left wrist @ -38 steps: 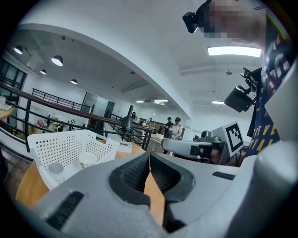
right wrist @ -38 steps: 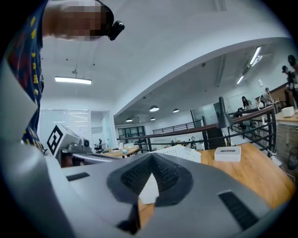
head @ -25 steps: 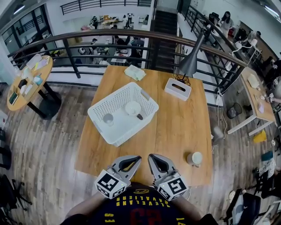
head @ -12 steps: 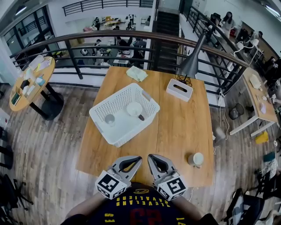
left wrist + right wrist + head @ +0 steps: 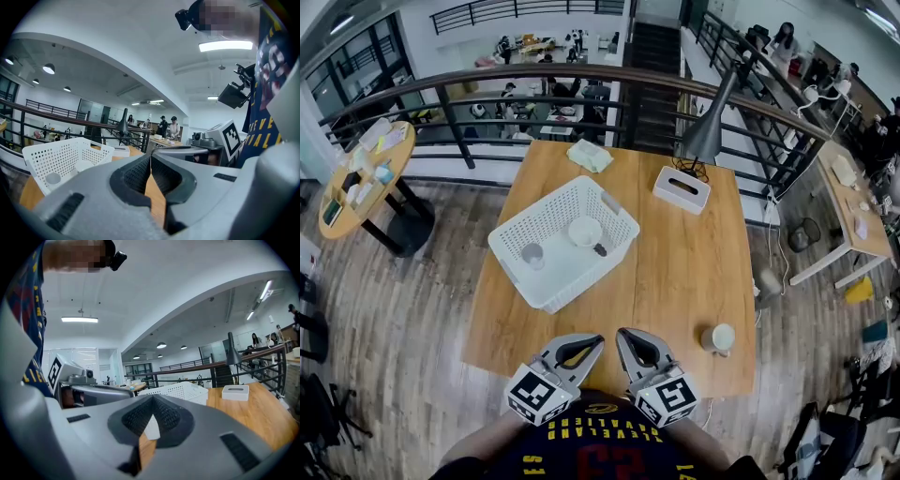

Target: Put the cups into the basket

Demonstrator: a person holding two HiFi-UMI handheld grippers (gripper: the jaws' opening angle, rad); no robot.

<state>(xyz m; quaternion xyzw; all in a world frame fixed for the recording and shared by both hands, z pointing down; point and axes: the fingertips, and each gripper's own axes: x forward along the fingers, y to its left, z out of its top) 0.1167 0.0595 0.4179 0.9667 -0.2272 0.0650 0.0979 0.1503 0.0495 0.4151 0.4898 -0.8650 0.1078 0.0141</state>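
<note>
Sitting upright, white cup [image 5: 716, 338], perforated white basket [image 5: 517, 278]

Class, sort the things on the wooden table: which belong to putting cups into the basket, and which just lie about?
Job: white perforated plastic basket; white round cup on the table; small grey cup and wide white cup inside it.
Lying about: white rectangular tissue box; pale green folded cloth; black desk lamp.
</note>
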